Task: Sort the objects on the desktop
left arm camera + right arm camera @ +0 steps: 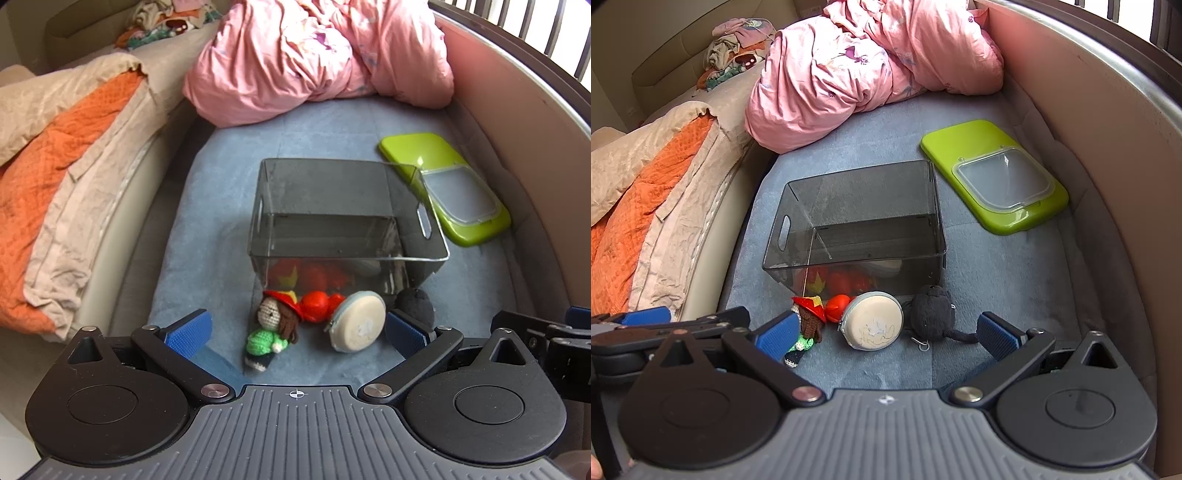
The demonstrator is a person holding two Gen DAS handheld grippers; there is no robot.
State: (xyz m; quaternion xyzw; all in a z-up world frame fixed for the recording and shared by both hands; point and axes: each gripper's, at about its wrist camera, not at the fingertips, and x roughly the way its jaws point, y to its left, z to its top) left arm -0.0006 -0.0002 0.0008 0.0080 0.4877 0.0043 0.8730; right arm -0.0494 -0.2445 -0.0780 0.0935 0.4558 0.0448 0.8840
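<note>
Resting on the blue mat (207, 229), the smoky clear bin (332, 214) has nothing inside, with its green lid (993, 177) lying beside it. Lined up just before the bin are my targets: black plush (932, 314), round coin pouch (358, 321), crocheted doll (271, 328), red toy (316, 306). My left gripper (295, 332) and right gripper (886, 332) both gape wide, holding nothing.

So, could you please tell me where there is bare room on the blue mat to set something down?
The blue mat is bare between the smoky bin and green lid, and right of the black plush. It is crowded before the bin: crochet doll, red toy, round pouch.
</note>
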